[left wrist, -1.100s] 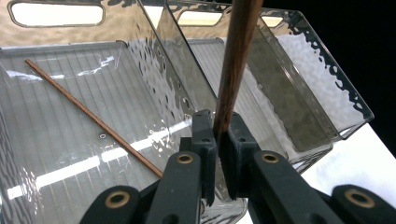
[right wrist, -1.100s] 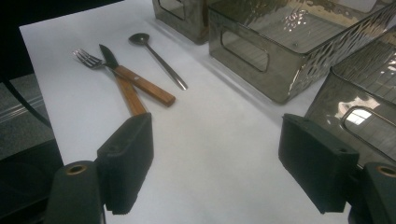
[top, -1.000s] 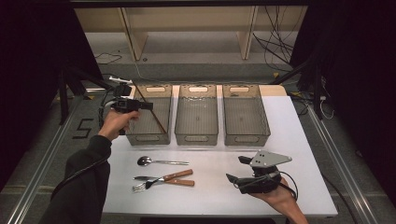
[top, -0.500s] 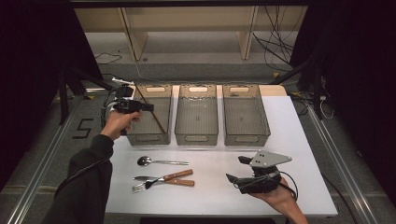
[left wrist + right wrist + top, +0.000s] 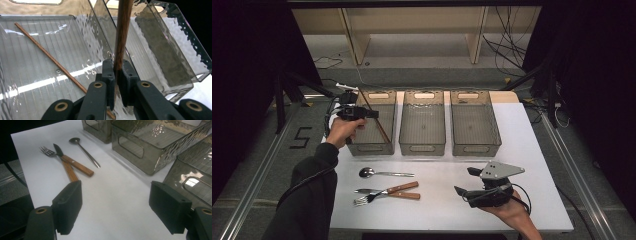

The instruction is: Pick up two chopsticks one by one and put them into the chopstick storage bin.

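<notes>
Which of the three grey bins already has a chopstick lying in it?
The leftmost bin, under the left gripper: one chopstick lies on its floor. The middle bin and right bin look empty.

three bins (image 5: 422, 125) in a row behind spoon (image 5: 384, 173), fork (image 5: 384, 192), knife (image 5: 389, 194), chopstick (image 5: 53, 61) in left bin (image 5: 371, 135)

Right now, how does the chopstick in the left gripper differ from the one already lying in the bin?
The held chopstick is clamped between the left gripper jaws and hangs over the left bin; the loose chopstick lies free on the bin floor. The held one points along the jaws; the loose one lies diagonally across the ribs. Both are thin brown wooden sticks.
</notes>
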Demonstrator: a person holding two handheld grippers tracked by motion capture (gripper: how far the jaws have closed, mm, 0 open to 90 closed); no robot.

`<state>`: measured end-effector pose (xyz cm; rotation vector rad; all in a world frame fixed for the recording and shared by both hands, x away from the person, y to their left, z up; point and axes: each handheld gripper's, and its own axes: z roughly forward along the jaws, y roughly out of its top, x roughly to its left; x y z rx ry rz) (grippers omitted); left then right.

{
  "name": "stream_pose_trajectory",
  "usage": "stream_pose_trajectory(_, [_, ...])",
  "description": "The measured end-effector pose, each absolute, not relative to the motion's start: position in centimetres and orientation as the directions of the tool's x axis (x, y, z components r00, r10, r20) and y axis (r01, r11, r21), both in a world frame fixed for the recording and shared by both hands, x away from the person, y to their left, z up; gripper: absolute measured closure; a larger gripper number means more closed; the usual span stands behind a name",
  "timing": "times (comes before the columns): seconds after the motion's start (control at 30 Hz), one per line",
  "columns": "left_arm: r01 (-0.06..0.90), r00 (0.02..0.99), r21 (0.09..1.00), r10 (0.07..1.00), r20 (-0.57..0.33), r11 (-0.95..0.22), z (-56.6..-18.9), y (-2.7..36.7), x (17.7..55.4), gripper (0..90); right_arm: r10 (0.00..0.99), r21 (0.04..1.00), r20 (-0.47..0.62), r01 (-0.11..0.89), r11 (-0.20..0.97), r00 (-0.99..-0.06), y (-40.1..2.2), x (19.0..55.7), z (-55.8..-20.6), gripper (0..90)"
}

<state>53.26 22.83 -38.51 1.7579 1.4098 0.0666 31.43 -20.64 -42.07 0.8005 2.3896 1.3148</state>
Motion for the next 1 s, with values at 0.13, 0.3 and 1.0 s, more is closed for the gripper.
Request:
stream_pose_trajectory(0.13, [0.772,0.352,0.635,0.827,-0.438,0.008,-38.6,22.8,53.4,80.6,0.6,0.843,0.009,0.329,0.426,-0.8,-20.7,31.4,-42.1,27.4])
stream_pose_trajectory(0.3, [0.769,0.34,0.639,0.839,-0.425,0.012,-38.8,22.4,53.6,65.1,0.599,0.843,0.01,0.329,0.426,-0.8,-20.7,31.4,-42.1,27.6])
stream_pose_trajectory(1.0, [0.78,0.321,0.624,0.884,-0.341,-0.042,-39.3,20.3,54.6,25.1,0.595,0.842,0.009,0.327,0.429,-0.804,-20.6,31.4,-42.2,27.8])
